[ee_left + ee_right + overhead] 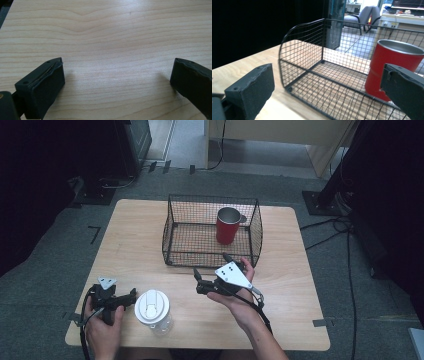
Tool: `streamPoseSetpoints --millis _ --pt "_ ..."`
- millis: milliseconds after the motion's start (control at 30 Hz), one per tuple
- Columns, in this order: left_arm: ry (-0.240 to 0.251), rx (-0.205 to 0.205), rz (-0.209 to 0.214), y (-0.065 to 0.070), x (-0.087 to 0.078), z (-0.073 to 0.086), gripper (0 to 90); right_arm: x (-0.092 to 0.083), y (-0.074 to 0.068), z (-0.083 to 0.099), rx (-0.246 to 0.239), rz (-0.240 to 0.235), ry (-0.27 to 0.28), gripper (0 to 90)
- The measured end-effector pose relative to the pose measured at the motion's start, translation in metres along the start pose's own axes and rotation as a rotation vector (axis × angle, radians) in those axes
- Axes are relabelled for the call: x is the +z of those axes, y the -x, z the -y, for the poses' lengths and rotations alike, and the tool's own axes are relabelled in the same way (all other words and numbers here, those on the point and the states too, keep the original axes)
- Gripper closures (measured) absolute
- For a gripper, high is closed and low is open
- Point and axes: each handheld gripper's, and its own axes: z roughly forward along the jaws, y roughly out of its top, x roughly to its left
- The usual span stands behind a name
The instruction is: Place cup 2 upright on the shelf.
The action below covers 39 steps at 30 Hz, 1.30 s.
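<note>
— Counted on the wooden surface (135,245)?
— One black wire basket (175,232), one red steel mug (227,226), one clear tumbler with a white flip lid (153,310). Two tongs, one per hand.
— Mug's place?
— Upright inside the basket, toward its right side, handle turned to the right wall. Seen from the right gripper view too, red mug (390,67) behind the mesh, silver rim up.
— Tumbler's place?
— Near the front edge, just beside the left tongs (131,295), apart from the basket.
— Left tongs?
— Spread wide, holding nothing; bare wood grain (112,37) between the two black pads in the left gripper view (117,80). Low over the surface at front left.
— Right tongs?
— Released as well, (212,270) just in front of the basket's near wall, nothing between the pads; basket mesh (312,75) ahead of them (327,85).
— Brands, labels, writing?
— None legible on mug, lid or basket; lid detail too small to read.
</note>
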Motion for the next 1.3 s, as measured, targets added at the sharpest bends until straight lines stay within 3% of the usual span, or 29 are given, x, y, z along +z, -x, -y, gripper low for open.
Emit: streamPoseSetpoints --millis 567,1300 --pt "0.000 -0.001 0.000 0.000 0.000 0.000 0.0 -0.021 -0.027 0.032 0.008 -0.095 -0.023 0.0" --pt "0.000 0.000 0.000 0.000 0.000 0.000 0.0 -0.041 -0.066 0.053 0.026 -0.306 -0.037 0.0"
